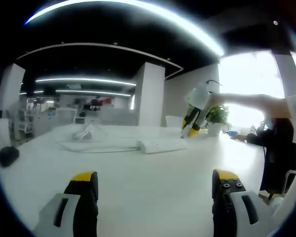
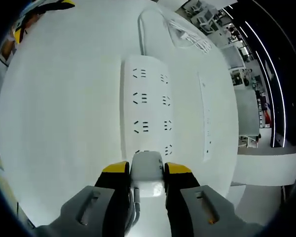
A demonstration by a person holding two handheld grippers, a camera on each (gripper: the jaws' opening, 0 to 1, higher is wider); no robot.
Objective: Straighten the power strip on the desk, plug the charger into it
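A white power strip (image 2: 147,106) with several sockets lies lengthwise on the white desk (image 2: 64,123), straight ahead of my right gripper (image 2: 147,170). That gripper is shut on a white charger (image 2: 147,174), held over the strip's near end. I cannot tell whether the charger touches the socket. The strip's cable (image 2: 144,24) loops away at its far end. In the left gripper view the power strip (image 1: 162,145) lies far across the desk. The right gripper (image 1: 192,123) hangs over its right end, on a person's arm (image 1: 256,102). My left gripper (image 1: 155,185) is open, low over bare desk.
A narrow white bar with small marks (image 2: 205,118) lies beside the strip near the desk edge. Loose white cable (image 1: 86,134) is heaped behind the strip. A black object (image 1: 9,155) sits at the far left. A seated person in dark clothes (image 1: 276,143) and a plant (image 1: 218,116) are to the right.
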